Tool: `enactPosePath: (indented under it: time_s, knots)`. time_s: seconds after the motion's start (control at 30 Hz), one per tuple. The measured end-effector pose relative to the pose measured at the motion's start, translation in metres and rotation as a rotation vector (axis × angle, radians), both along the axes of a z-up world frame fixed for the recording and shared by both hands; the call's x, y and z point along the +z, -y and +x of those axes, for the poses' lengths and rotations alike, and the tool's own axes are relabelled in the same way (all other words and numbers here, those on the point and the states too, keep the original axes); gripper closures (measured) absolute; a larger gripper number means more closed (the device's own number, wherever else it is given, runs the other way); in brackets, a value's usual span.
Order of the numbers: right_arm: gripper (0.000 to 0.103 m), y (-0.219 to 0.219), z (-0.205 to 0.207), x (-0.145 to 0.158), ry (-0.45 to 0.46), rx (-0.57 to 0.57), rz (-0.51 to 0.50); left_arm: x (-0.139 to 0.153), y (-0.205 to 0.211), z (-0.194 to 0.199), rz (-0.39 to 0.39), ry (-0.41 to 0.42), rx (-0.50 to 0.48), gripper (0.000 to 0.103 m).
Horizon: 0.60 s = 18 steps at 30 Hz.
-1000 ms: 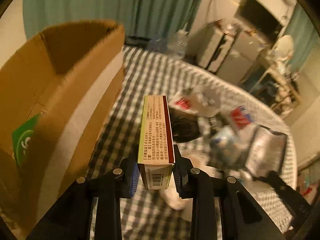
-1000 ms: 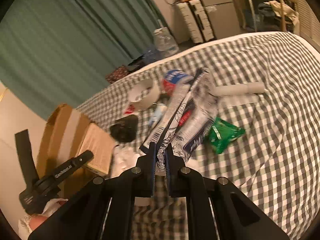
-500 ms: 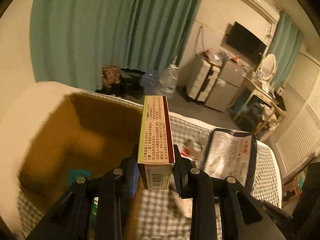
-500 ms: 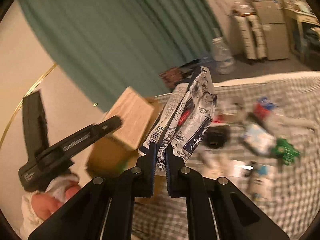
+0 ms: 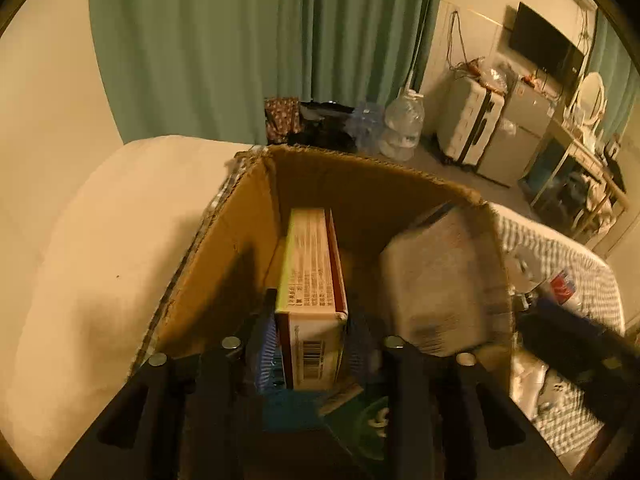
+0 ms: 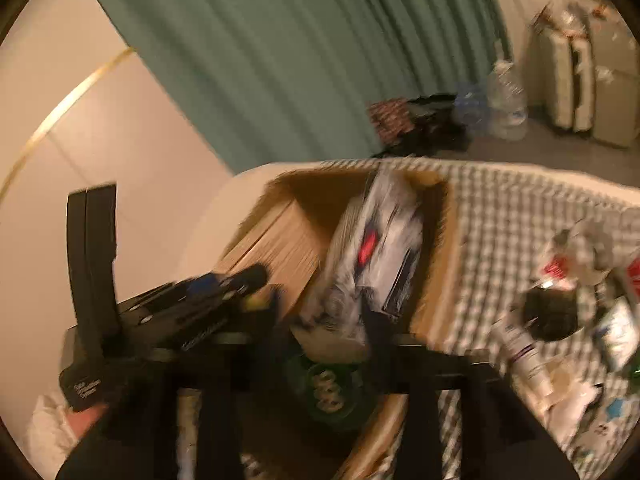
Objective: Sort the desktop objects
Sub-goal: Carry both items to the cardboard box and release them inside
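Observation:
A brown cardboard box [image 5: 224, 248] stands open on the checked bed; it also shows in the right wrist view [image 6: 280, 248]. My left gripper [image 5: 310, 336] is over the box with its jaws spread, and the yellow-and-red carton [image 5: 312, 272] sits loose between them. My right gripper [image 6: 328, 344] is also over the box with wide jaws, and the white-and-black printed pouch [image 6: 376, 256] lies inside the box ahead of it. The pouch shows blurred in the left wrist view [image 5: 436, 280]. A green packet [image 6: 332, 392] lies in the box bottom.
Several loose items lie on the checked cover to the right of the box: a black pouch [image 6: 552, 316], a white tube [image 6: 520, 352], red-and-white packets [image 6: 560, 268]. A pale headboard [image 5: 100, 240] stands left of the box. Water bottles [image 5: 404, 128] and suitcases [image 5: 472, 128] stand on the floor behind.
Both grippers moved over and down into the box. The left jaws opened off the carton and the right jaws opened off the pouch, which now lies in the box.

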State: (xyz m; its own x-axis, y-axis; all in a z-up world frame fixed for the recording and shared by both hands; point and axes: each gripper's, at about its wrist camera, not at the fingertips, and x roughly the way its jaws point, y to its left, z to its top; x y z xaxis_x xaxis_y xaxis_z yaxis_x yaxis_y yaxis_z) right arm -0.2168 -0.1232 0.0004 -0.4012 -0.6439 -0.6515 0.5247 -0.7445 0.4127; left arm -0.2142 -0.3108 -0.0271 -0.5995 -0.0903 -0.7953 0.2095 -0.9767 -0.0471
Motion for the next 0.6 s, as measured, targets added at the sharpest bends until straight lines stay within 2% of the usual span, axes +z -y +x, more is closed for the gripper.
enactPosePath:
  time_s: [0.07, 0.17, 0.27, 0.37, 0.5, 0.6]
  knots:
    - [0.043, -0.007, 0.002, 0.004, -0.04, -0.021, -0.012, 0.0, 0.0, 0.005, -0.017, 0.006, -0.002, 0.023]
    - [0.043, -0.027, 0.003, 0.008, -0.046, -0.055, -0.027, 0.006, -0.008, 0.015, -0.036, -0.001, -0.002, 0.02]
    - [0.043, -0.059, 0.012, 0.013, -0.08, -0.119, -0.002, 0.018, -0.021, 0.03, -0.021, -0.012, -0.001, 0.01]
    - [0.042, -0.101, 0.021, 0.015, -0.077, -0.193, 0.021, 0.033, -0.044, 0.046, -0.007, -0.062, -0.022, 0.009]
    - [0.042, -0.156, 0.026, 0.025, -0.123, -0.293, 0.106, 0.048, -0.097, 0.062, -0.018, -0.092, -0.099, 0.006]
    - [0.04, -0.198, 0.037, 0.034, -0.148, -0.349, 0.115, 0.052, -0.135, 0.072, -0.005, -0.106, -0.13, 0.002]
